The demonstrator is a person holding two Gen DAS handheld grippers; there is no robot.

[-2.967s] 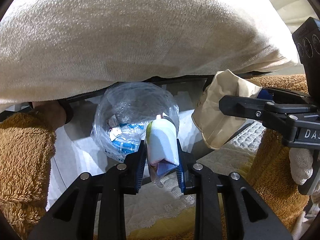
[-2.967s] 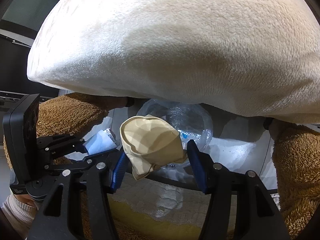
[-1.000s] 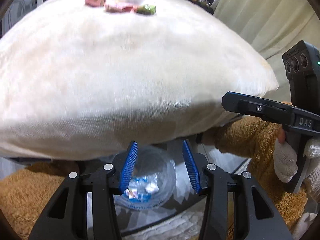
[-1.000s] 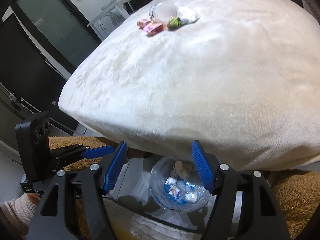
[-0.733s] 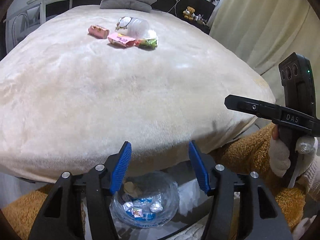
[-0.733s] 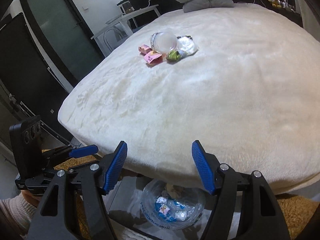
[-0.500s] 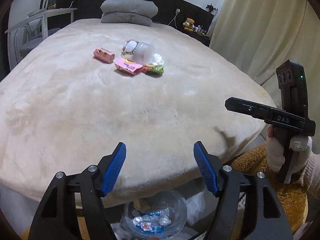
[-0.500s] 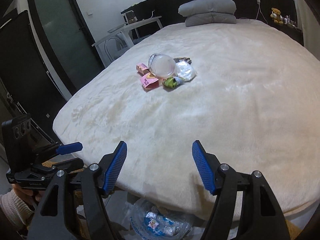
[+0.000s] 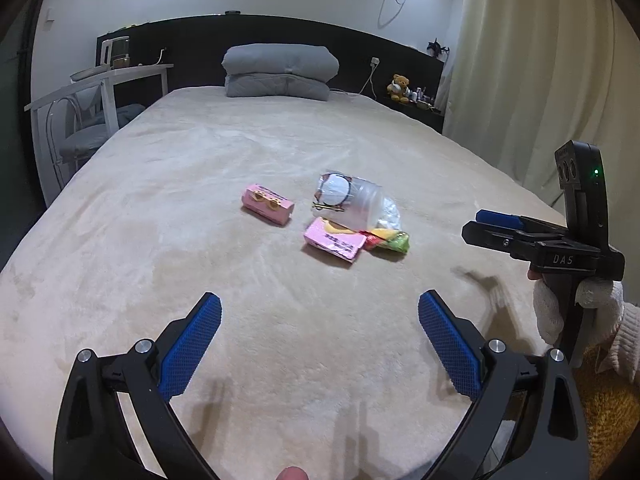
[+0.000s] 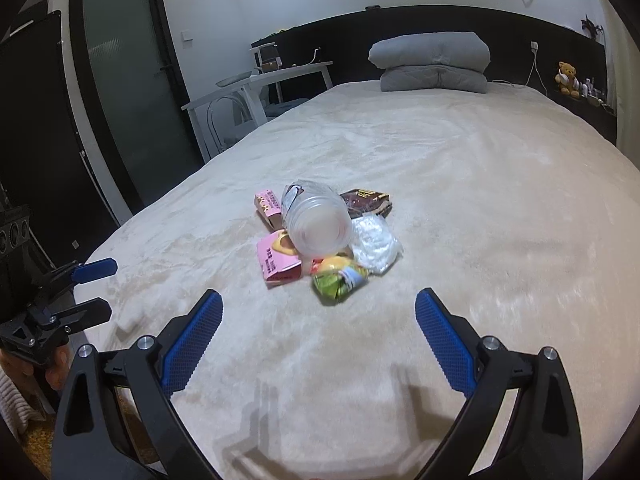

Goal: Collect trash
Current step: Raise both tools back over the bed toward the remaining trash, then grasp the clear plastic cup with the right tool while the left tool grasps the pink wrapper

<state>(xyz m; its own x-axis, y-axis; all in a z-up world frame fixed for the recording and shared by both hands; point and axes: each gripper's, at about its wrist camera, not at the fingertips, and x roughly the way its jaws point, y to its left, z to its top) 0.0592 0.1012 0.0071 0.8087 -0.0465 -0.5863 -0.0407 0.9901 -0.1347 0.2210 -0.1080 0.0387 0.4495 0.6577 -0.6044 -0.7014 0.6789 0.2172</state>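
The left gripper (image 9: 319,320) hangs over the near part of a cream plush bedspread (image 9: 160,264); its jaws are opening, the blue ribbed pads (image 9: 192,344) already far apart with only blanket between them. The right gripper (image 10: 318,316) is in the same posture, its jaws also opening, wide and empty. In the left wrist view the right gripper shows to the right of the fingers, gripped by a hand in a white knit glove (image 9: 560,312); in the right wrist view the left gripper shows at the far left edge.

Beyond both pairs of fingertips, well apart from them and roughly on the line between them, lies the heap of trash. Nearest the right gripper's fingers is a green and yellow snack wrapper (image 10: 340,276), with a pink carton (image 10: 278,262) just to its left. Behind those a clear plastic cup (image 10: 318,220) lies on its side, its mouth towards the right gripper. A crumpled clear plastic bag (image 10: 374,244) sits to the cup's right, a dark brown wrapper (image 10: 368,200) behind it, and a second pink box (image 9: 267,203) lies a little apart on the left.

Farthest off, grey folded bedding (image 9: 280,70) rests against a black headboard (image 9: 192,56).
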